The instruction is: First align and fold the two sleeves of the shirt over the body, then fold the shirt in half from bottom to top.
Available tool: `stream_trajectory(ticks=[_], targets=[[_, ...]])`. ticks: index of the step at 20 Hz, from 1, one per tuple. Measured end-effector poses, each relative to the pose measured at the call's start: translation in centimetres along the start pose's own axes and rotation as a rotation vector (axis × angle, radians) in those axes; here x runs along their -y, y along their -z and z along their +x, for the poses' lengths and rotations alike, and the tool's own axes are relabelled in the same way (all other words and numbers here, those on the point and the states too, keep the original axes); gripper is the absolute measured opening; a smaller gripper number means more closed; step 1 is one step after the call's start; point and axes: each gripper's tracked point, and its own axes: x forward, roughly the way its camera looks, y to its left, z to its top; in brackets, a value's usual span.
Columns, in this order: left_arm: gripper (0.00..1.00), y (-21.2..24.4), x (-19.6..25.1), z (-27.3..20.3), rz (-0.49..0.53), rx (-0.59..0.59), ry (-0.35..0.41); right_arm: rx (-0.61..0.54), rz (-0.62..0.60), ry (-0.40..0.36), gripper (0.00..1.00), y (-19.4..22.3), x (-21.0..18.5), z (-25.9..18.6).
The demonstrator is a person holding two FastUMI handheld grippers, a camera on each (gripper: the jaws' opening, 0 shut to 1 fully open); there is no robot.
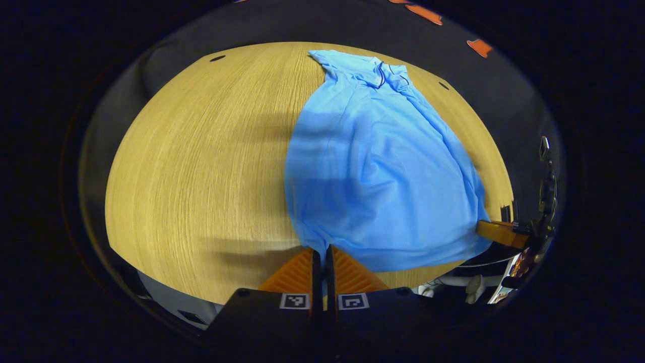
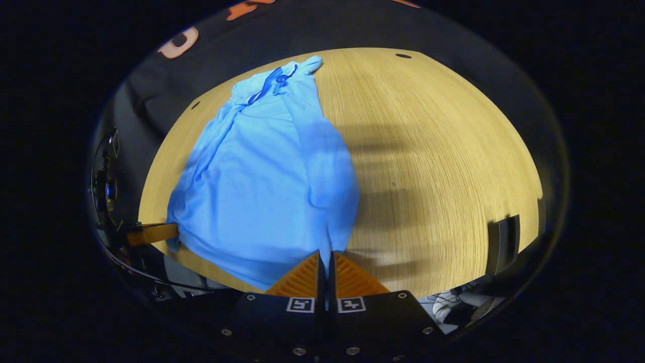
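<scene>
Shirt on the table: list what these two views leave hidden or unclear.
- Left gripper view: the shirt hem corner in the left tool is hidden between its closed fingers.
- Right gripper view: the same for the right tool.
- Both views: the sleeves cannot be told apart from the body; folds cover them.
- The table near edge is cut off by the tools.

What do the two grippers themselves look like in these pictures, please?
Each gripper has a black body with small screws along its front edge and two square black-and-white markers, one at the base of each finger. The left gripper and the right gripper both have ribbed, wedge-shaped fingers that narrow toward the tips. A thin cable trails near the gripper seen far off in each view.
</scene>
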Motion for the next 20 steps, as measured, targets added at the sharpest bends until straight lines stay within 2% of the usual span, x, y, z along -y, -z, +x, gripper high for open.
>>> stream_trajectory(ticks=[4,9,12,14,20], targets=[[0.07,-2.1,0.4,-0.1,0.105,0.042,-0.020,0.029,0.008,-0.030,0.01,-1.7,-1.4,-0.8],[0.08,-5.9,1.3,-1.7,0.063,0.099,0.013,0.111,0.010,-0.073,0.01,-6.6,-2.6,-2.8],[0.07,-8.6,1.7,-3.1,0.092,0.153,0.024,0.152,0.045,-0.101,0.01,-9.3,-3.1,-3.5],[0.07,-10.0,2.6,-3.6,0.071,0.177,0.071,0.170,0.088,-0.127,0.01,-10.8,-3.5,-3.6],[0.07,-14.8,2.4,-4.5,0.106,0.240,0.065,0.236,0.088,-0.127,0.01,-15.4,-3.4,-4.5]])
